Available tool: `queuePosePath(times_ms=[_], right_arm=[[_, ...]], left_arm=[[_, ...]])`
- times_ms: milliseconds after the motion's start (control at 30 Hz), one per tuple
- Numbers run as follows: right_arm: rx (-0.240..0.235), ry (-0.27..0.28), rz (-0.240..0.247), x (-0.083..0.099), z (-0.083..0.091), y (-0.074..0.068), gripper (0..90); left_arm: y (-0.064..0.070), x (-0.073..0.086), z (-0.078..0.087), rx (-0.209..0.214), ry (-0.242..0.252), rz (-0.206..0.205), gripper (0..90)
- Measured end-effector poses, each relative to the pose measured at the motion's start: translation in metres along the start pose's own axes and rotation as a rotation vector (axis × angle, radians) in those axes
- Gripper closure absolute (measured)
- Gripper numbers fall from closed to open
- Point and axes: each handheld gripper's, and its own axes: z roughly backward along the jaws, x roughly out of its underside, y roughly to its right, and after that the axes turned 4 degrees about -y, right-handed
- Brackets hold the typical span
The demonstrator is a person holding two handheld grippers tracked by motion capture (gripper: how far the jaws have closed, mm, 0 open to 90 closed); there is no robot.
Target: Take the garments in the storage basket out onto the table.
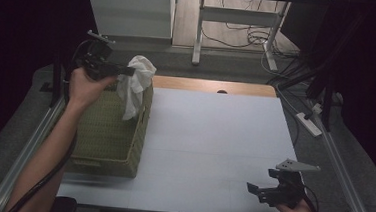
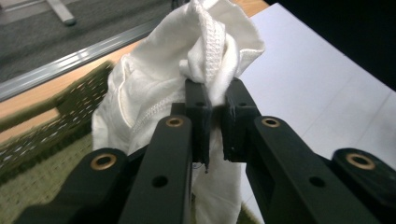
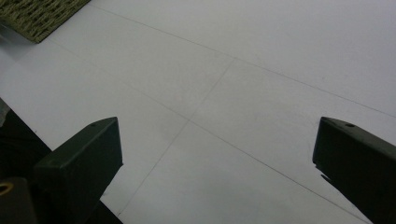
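Note:
A white cloth [image 1: 136, 84] hangs bunched from my left gripper [image 1: 128, 72], which is shut on its upper part above the far right corner of a green woven basket [image 1: 108, 145]. In the left gripper view the cloth [image 2: 187, 60] is pinched between the two black jaws of the left gripper [image 2: 214, 109], its lower end drooping toward the basket [image 2: 42, 182]. My right gripper [image 1: 253, 189] rests low near the table's front right edge, open, with nothing between its jaws; in its own view the right gripper [image 3: 217, 144] faces bare white table [image 3: 243, 70].
The basket stands on the left part of the white table [image 1: 213, 148], its corner [image 3: 37, 16] seen in the right gripper view. A wooden strip [image 1: 212, 85] runs along the table's far edge. Metal rails [image 1: 344, 172] flank the table; cables [image 1: 308, 79] lie at the back right.

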Motion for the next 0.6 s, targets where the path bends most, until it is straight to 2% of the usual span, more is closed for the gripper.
queuePosePath(times_ms=[600], right_arm=[[-0.003,0.002,-0.001,0.000,0.000,0.000,1.8]], left_arm=[[0.055,-0.046,-0.006,0.124,0.065,-0.113,82.3]])
